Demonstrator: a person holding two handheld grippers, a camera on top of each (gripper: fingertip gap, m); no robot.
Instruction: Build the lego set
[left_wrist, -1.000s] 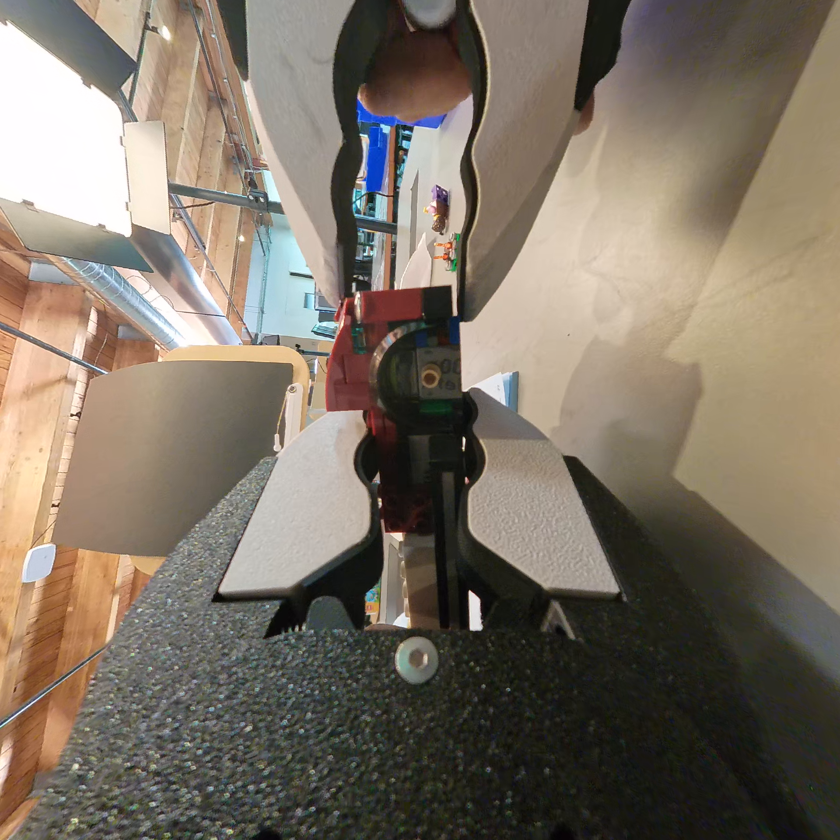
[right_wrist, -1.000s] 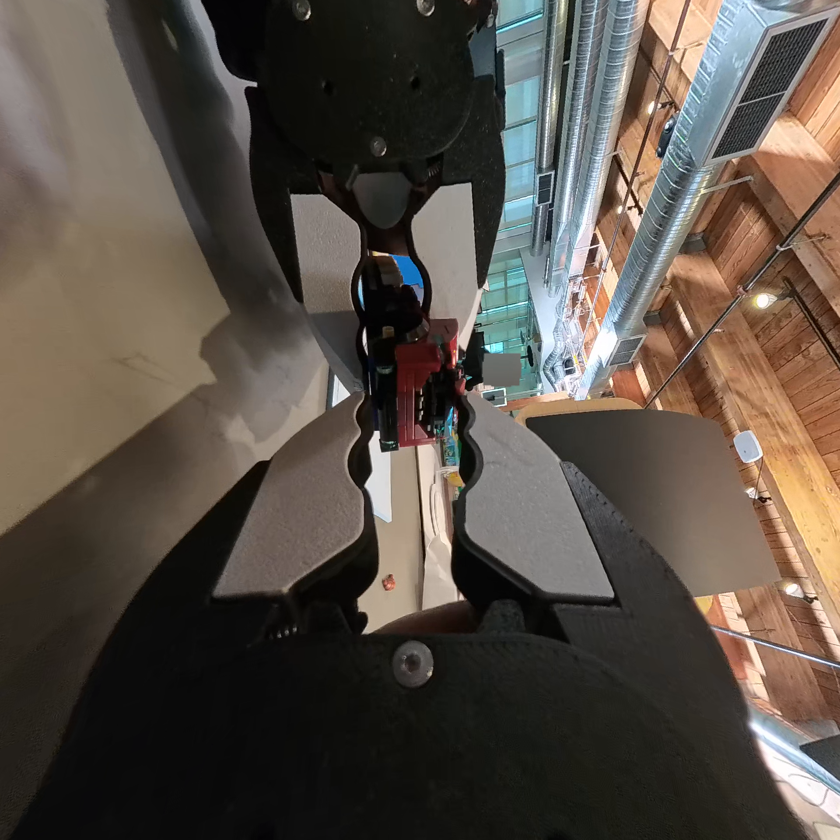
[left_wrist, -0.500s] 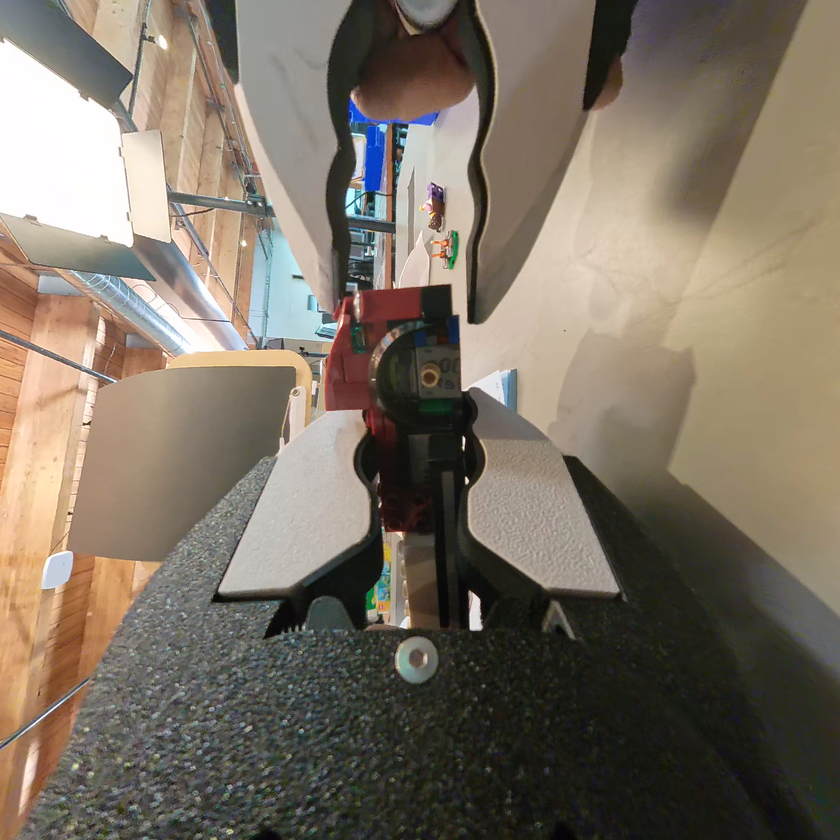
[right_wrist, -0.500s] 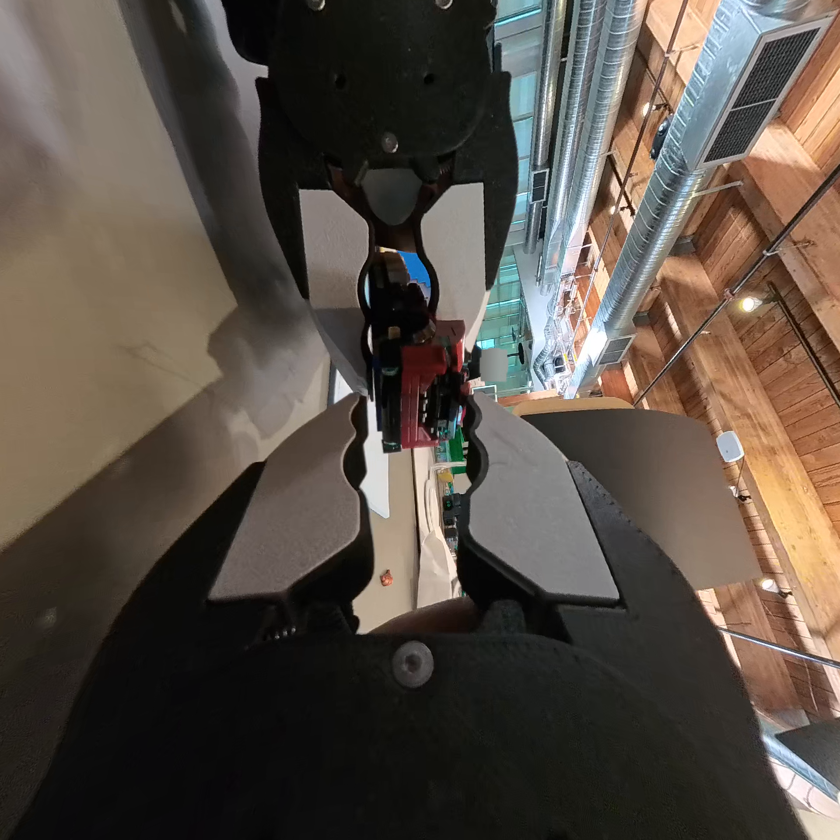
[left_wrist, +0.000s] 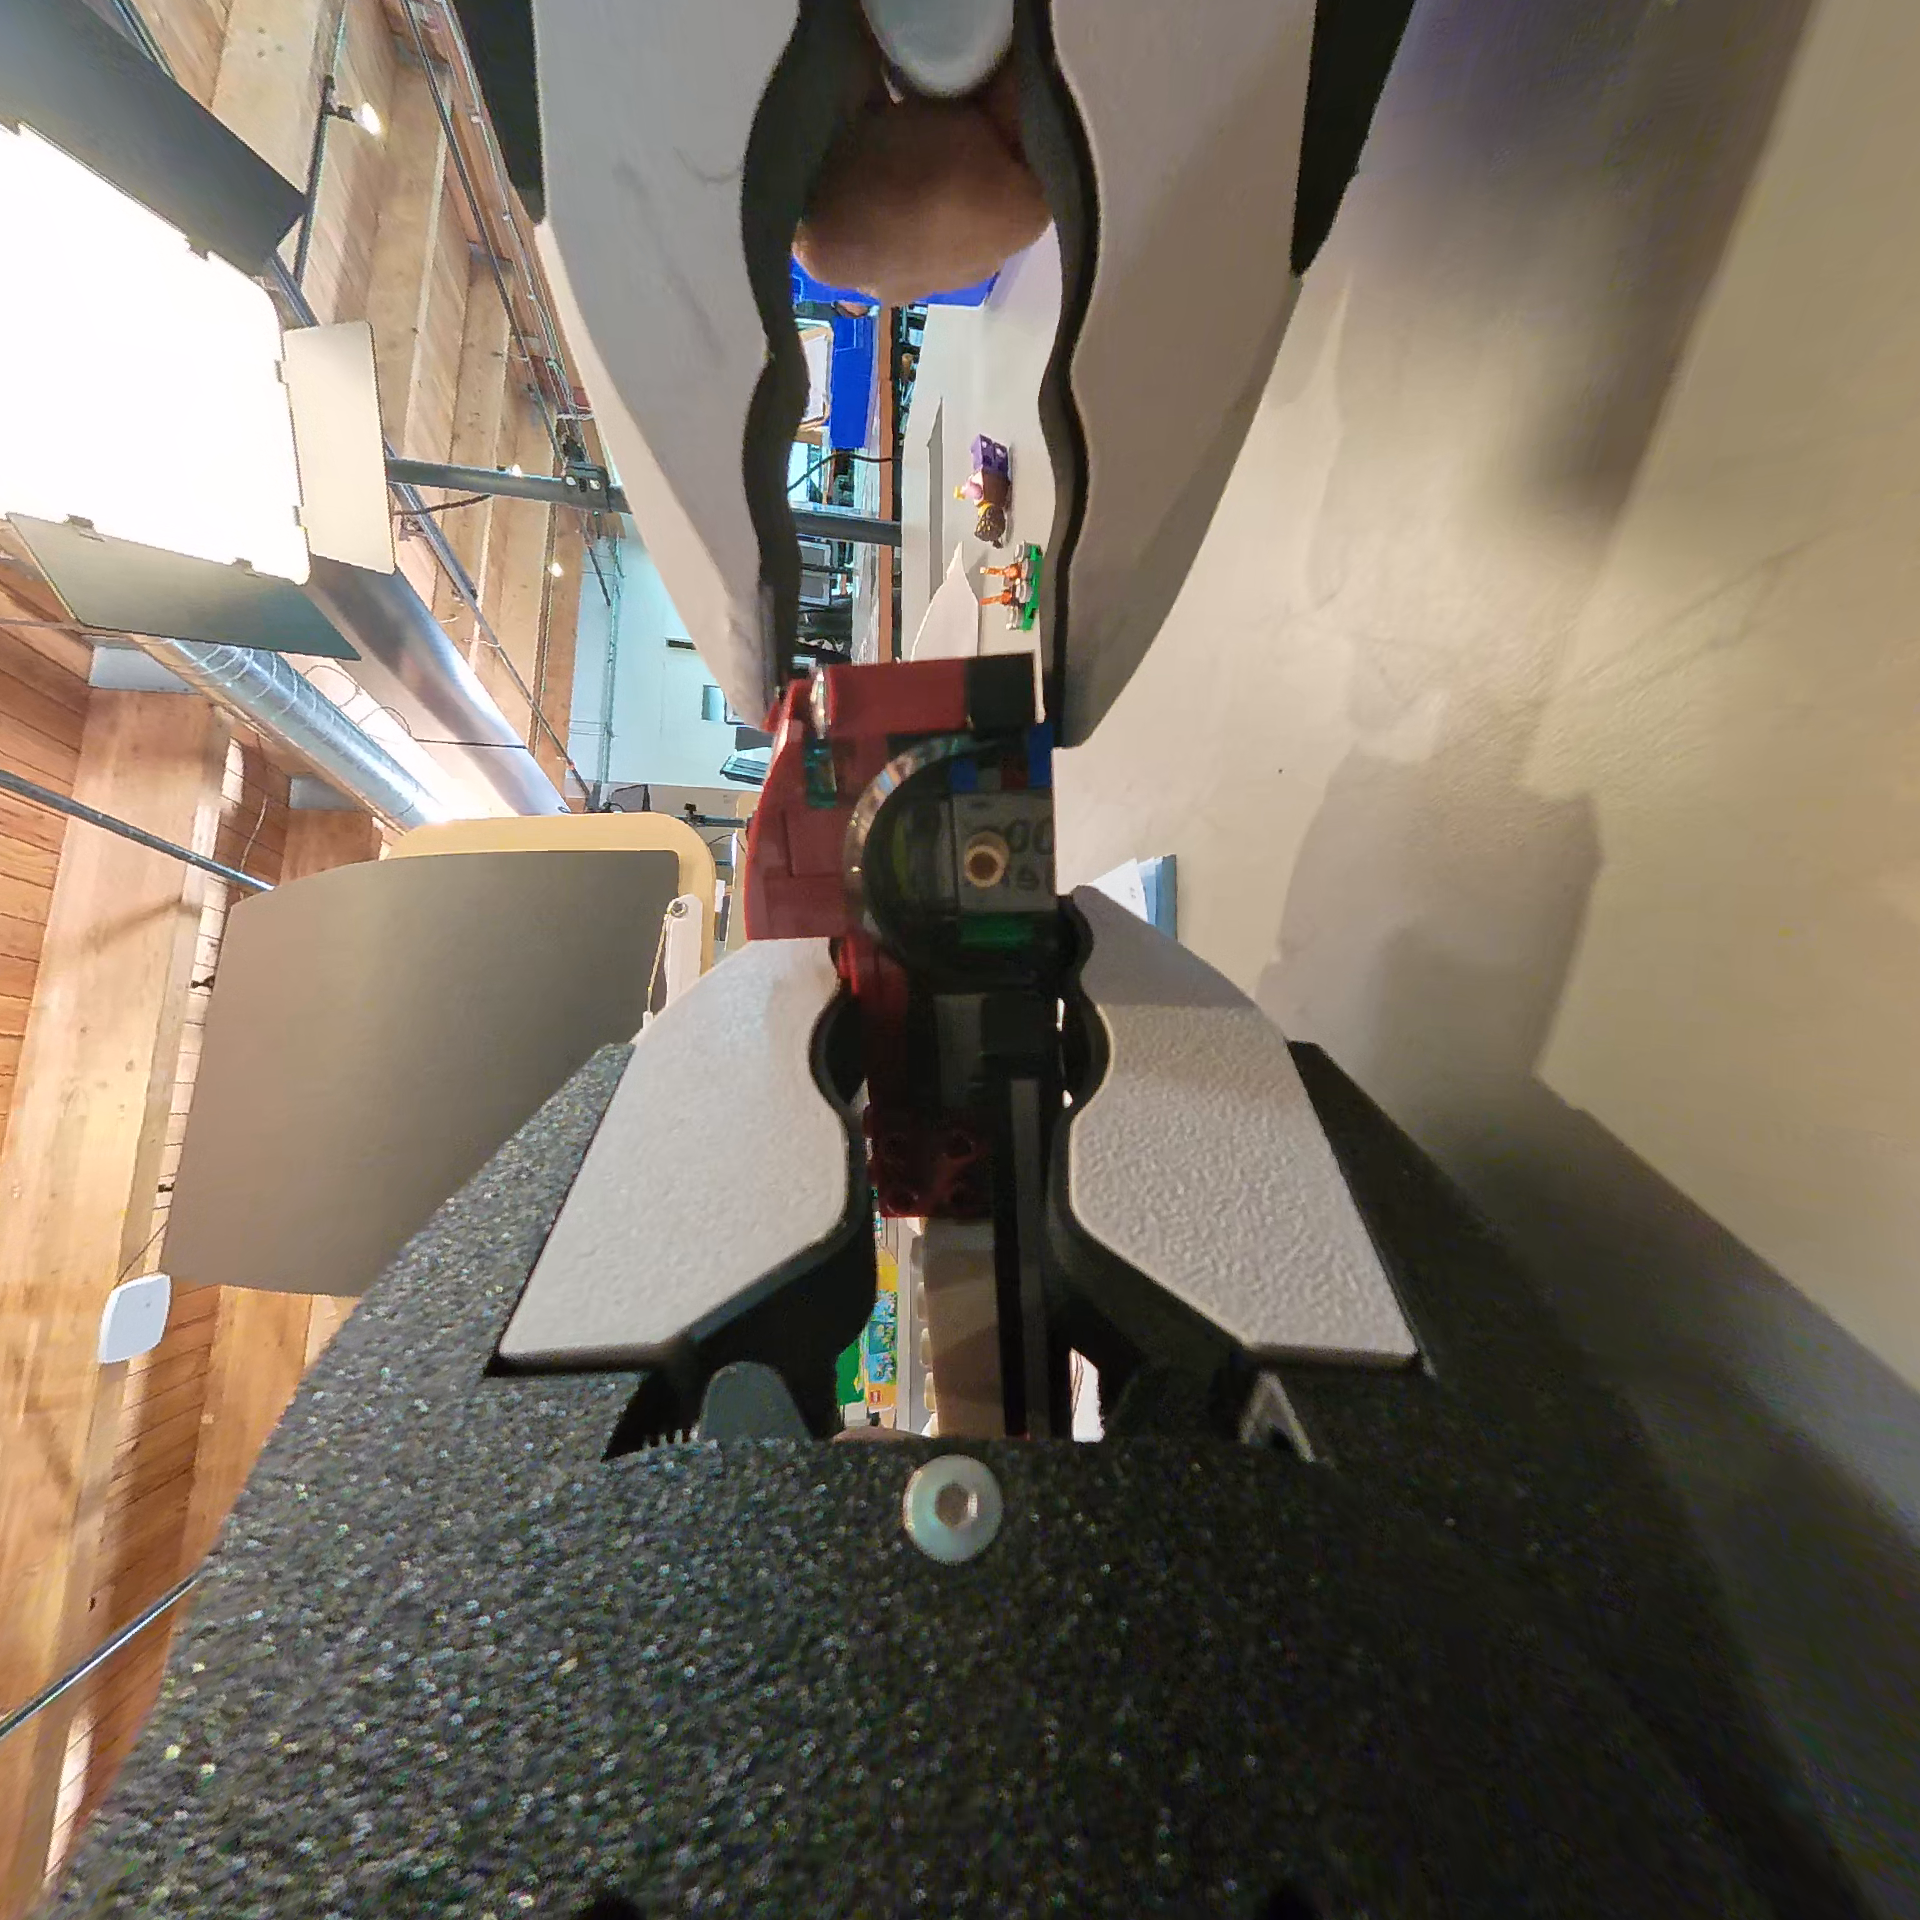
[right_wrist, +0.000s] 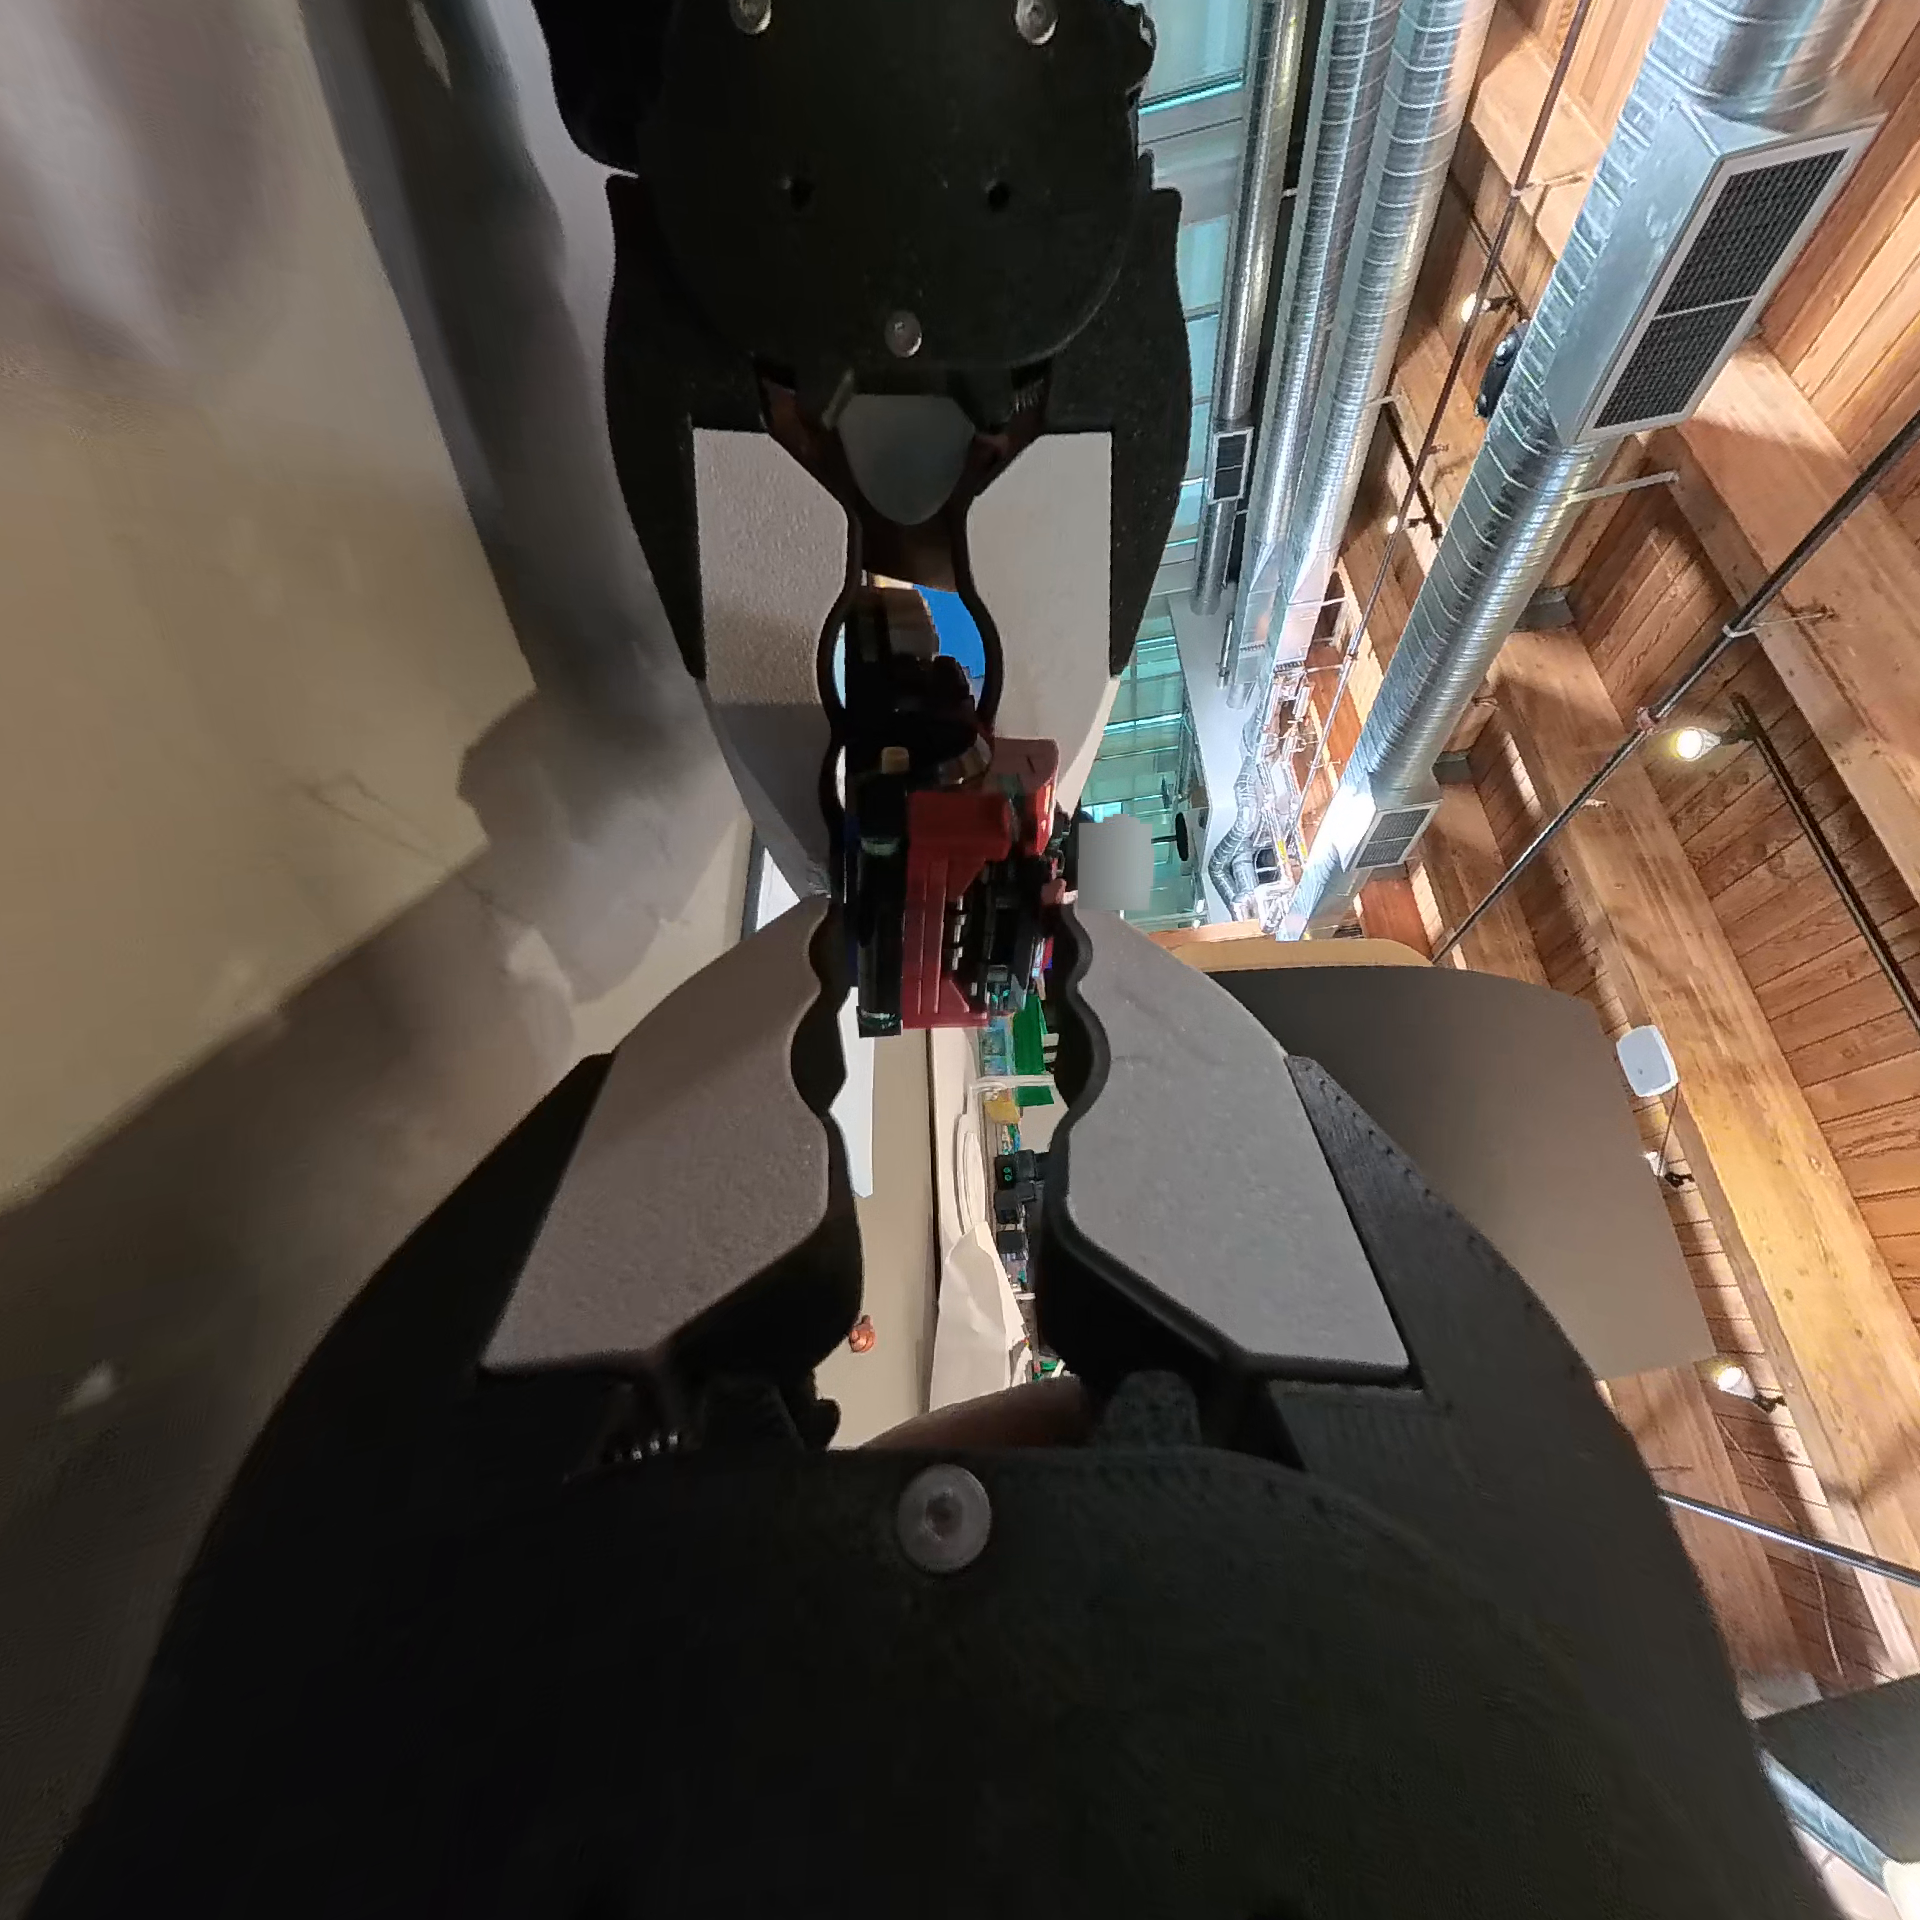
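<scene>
A red and black brick-built model (left_wrist: 894, 727) hangs in the air between my two grippers, which face each other tip to tip. My left gripper (left_wrist: 951, 935) is shut on its near end, both pads pressed to its sides. In the left wrist view, my right gripper (left_wrist: 914, 696) comes in from the top, its fingertips flanking the model's far end. In the right wrist view, my right gripper (right_wrist: 945, 920) has its pads against both sides of the model (right_wrist: 951, 894). The left gripper (right_wrist: 935, 810) holds the model from above. A person's finger shows behind the right gripper's fingers.
The beige table (left_wrist: 1507, 623) runs along one side, with small brick figures (left_wrist: 992, 499) and papers (left_wrist: 1143, 883) on it. A grey chair back (left_wrist: 416, 1060) stands on the other side and also shows in the right wrist view (right_wrist: 1455, 1143). Ducts and wooden beams are overhead.
The right gripper's pads spread a little off the model half a second ago and have come together on it again. The left gripper's hold on the model is unchanged.
</scene>
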